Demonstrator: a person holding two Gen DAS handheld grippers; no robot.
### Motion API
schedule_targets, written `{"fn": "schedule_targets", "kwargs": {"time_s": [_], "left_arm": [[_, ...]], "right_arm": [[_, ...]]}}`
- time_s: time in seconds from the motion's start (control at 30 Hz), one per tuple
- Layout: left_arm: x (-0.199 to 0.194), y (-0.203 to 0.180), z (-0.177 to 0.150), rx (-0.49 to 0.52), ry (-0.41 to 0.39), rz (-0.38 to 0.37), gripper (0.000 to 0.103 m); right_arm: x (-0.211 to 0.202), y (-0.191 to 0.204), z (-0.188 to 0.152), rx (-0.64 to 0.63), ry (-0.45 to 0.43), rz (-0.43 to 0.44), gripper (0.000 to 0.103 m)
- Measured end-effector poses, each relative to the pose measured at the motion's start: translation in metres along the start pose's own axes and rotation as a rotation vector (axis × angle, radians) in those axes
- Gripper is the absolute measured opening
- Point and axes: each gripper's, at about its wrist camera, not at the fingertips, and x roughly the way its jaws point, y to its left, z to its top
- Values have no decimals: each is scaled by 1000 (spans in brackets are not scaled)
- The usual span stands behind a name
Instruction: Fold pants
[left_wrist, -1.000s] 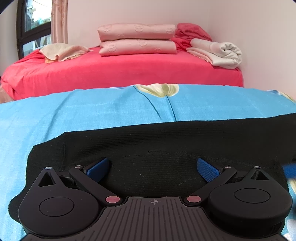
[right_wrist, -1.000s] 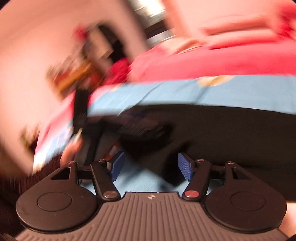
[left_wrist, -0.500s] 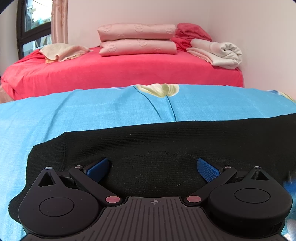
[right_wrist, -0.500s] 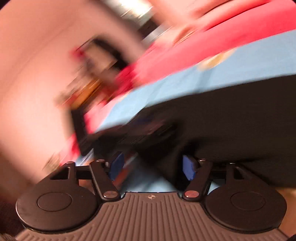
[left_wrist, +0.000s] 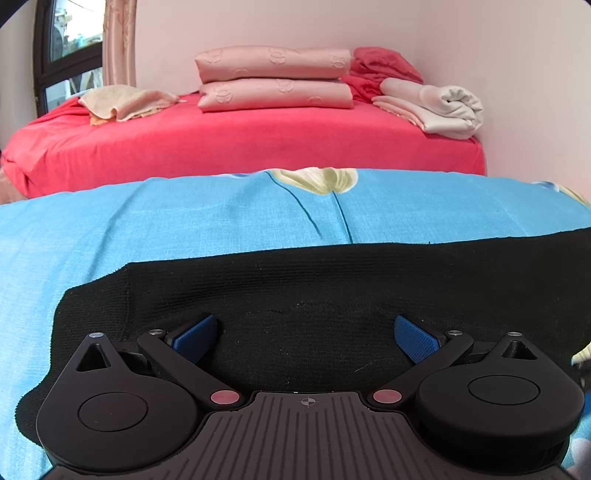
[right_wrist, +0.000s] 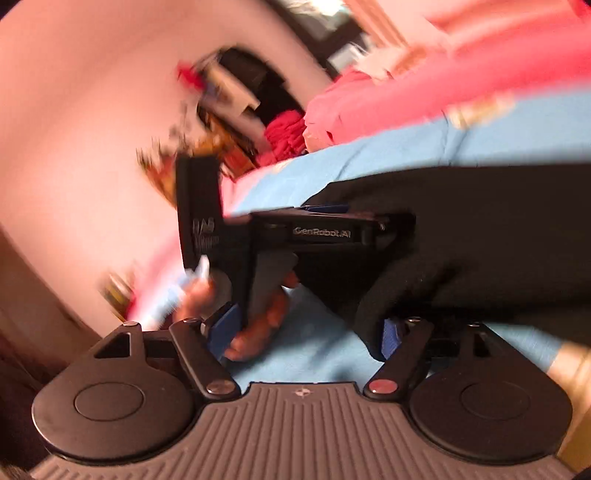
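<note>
**Black pants flat on the blue sheet, both tongs open**

Left side first. Your left gripper (left_wrist: 304, 338) sits low over the pants (left_wrist: 332, 288), w/ its two blue pads (left_wrist: 194, 338) spread wide apart. Nothing is pinched btwn them; the black cloth just lies under and ahead of the gap. So the left tongs are let go.

The pants are black, soft and a bit ribbed, like knit cloth. They lie in one long flat strip across the blue sheet (left_wrist: 184, 225), running from the left edge of the view to the right edge. The far edge is nearly straight. At the left end the cloth steps down in a small corner. A faint crease runs across the middle, just ahead of the pads. The sheet has a pale flower (left_wrist: 317, 179) printed past the pants. Behind that is a red bed (left_wrist: 240, 144) w/ two pink pillows (left_wrist: 273, 83), a beige towel (left_wrist: 125, 101) and a white rolled blanket (left_wrist: 439, 107).

Now the right side; this view is blurry. Your right gripper (right_wrist: 308, 334) has its pads apart too, and they've just been closing a little. A rounded black fold of the pants (right_wrist: 461, 229) bulges by the right pad (right_wrist: 391, 338), but I can't tell if it touches. Blue sheet shows in the gap. Your left hand (right_wrist: 258, 321) and its gripper show at the left of this view.
</note>
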Motion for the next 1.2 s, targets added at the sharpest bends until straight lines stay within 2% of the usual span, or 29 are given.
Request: {"fn": "schedule_targets", "kwargs": {"time_s": [0.03,0.07,0.1,0.13,0.17,0.2,0.23,0.27,0.33,0.37,0.4,0.43,0.5,0.57,0.63,0.7,0.77,0.83,0.9,0.97,1.03,1.17,1.2], "left_arm": [[0,0,0,1,0,1,103],[0,0,0,1,0,1,103],[1,0,0,0,0,2,103],[1,0,0,-4,2,1,103],[1,1,0,-6,1,-2,103],[1,1,0,-6,1,-2,103],[1,0,0,-5,1,-1,103],[1,0,0,-4,0,-2,103],[1,0,0,-4,0,-4,103],[0,1,0,-4,0,-7,103],[0,1,0,-5,0,-7,103],[1,1,0,-5,1,-7,103],[1,1,0,-2,2,-3,103],[1,0,0,0,2,0,103],[2,0,0,0,2,1,103],[2,0,0,1,2,1,103],[1,0,0,0,1,0,103],[1,1,0,-1,0,-3,103],[1,1,0,-2,0,-4,103],[1,1,0,-1,-1,-4,103],[1,1,0,-1,-1,-3,103],[1,1,0,-1,-1,-4,103],[1,1,0,-1,-1,-4,103]], "right_arm": [[1,-4,3,13,-15,-34,75],[1,-15,7,85,-52,-67,75],[1,-29,10,191,-93,-110,68],[1,-36,9,260,-115,-102,69],[1,-36,9,270,-118,-69,71],[7,-29,8,245,-77,-6,72],[12,-21,5,210,-6,80,80],[15,-9,1,145,29,91,84],[15,12,-5,-15,55,9,83],[12,12,-4,-7,57,8,81],[6,7,-1,26,55,0,74],[-2,5,-3,43,63,-33,70],[-14,7,0,30,61,-92,70],[-35,9,1,10,2,-152,74],[-66,10,-4,20,-108,-169,76],[-78,2,-4,86,-236,-169,85],[-76,-12,4,158,-285,-225,85],[-75,-32,3,199,-270,-311,82],[-83,-53,2,249,-282,-374,73],[-104,-75,-1,321,-343,-377,68],[-139,-95,-7,399,-428,-377,69],[-185,-127,-16,448,-545,-504,74],[-194,-136,-16,468,-560,-568,70]]}}
